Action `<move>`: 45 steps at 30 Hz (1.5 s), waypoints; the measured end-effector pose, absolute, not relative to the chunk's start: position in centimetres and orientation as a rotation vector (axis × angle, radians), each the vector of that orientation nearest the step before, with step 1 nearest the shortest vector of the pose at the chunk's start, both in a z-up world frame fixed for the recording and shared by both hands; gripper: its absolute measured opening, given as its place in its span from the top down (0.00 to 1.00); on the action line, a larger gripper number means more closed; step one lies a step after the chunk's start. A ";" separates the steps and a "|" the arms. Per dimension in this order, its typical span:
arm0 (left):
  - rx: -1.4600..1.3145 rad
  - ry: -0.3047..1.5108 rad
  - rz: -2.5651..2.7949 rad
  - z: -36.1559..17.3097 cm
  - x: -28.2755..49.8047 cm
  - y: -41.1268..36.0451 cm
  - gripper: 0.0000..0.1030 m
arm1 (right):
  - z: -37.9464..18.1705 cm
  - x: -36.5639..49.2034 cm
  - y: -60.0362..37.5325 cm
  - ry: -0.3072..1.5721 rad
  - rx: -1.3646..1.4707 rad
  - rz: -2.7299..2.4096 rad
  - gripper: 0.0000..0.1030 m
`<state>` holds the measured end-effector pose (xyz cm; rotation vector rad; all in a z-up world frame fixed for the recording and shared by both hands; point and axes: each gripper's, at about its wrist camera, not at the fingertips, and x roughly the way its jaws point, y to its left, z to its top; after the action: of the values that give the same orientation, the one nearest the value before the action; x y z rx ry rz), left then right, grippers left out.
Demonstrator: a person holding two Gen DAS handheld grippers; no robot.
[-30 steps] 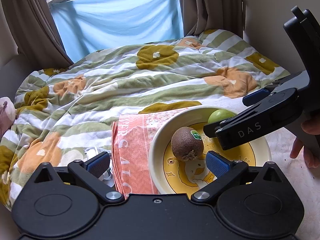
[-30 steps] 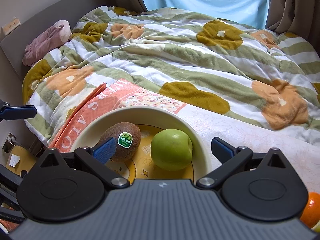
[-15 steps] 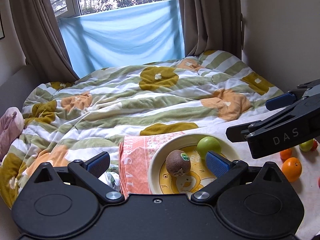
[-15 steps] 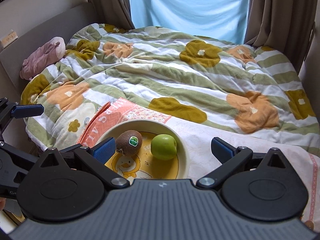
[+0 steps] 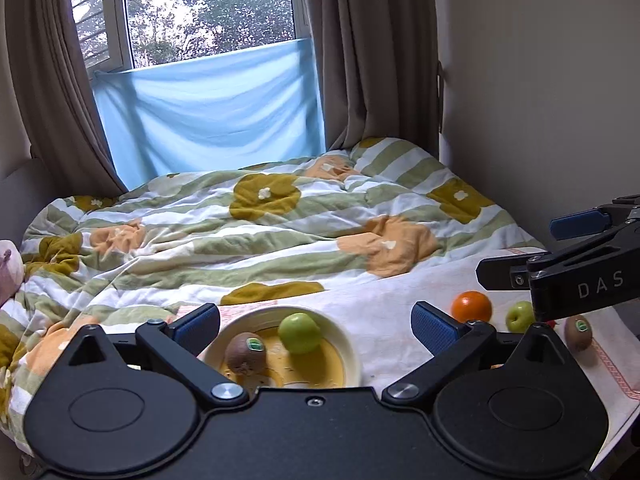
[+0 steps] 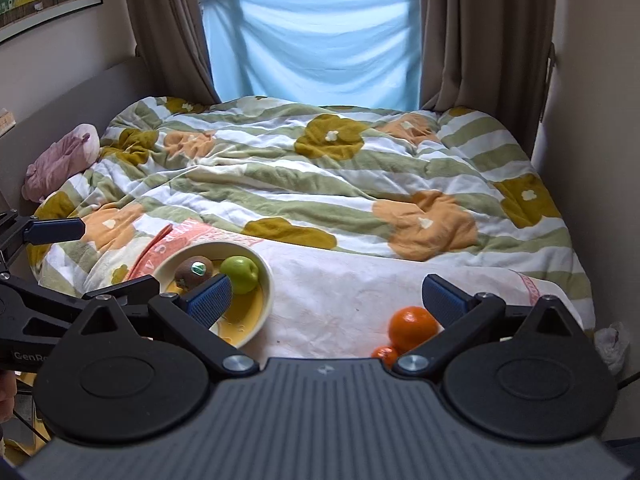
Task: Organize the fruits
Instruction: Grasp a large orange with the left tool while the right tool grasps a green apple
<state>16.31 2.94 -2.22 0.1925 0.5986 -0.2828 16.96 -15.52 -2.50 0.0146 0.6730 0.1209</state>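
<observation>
A cream bowl (image 5: 344,338) with a yellow inside sits on a white cloth on the bed and holds a kiwi (image 5: 245,352) and a green apple (image 5: 299,332). In the right wrist view the bowl (image 6: 267,280) holds the same kiwi (image 6: 193,271) and apple (image 6: 239,274). An orange (image 5: 472,306), a small green apple (image 5: 519,316) and a second kiwi (image 5: 578,332) lie loose on the cloth to the right. My left gripper (image 5: 316,322) is open and empty above the bowl. My right gripper (image 6: 327,300) is open and empty, with an orange (image 6: 413,328) and a smaller one (image 6: 385,354) near its right finger.
A striped flowered quilt (image 6: 320,168) covers the bed beyond the cloth. A pink-lettered towel (image 6: 168,244) lies under the bowl's left side. A pink soft toy (image 6: 60,160) lies at the far left. The wall (image 5: 540,100) stands close on the right.
Both grippers have pulled back and up from the bowl, so it looks smaller and the loose fruit on the right has come into view. The kiwi and apple stay in the bowl.
</observation>
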 end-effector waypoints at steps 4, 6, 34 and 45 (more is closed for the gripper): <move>0.195 0.607 -0.317 -3.2 15.2 -0.8 0.02 | -3.2 15.2 -19.7 0.676 0.029 0.084 0.00; 0.192 0.614 -0.326 -3.8 14.8 -2.6 0.02 | -3.8 14.5 -21.7 0.686 0.038 0.077 0.00; 0.190 0.797 -0.248 -19.0 17.4 -13.9 0.15 | -18.8 19.5 -31.6 0.772 -0.020 0.200 0.00; 0.175 0.841 -0.232 -20.6 18.4 -13.8 0.37 | -20.4 21.1 -31.0 0.794 -0.017 0.229 0.00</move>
<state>18.36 -13.82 -20.59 0.1747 0.8412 -0.2325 21.06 -30.96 -20.38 -0.0165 0.7938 0.2290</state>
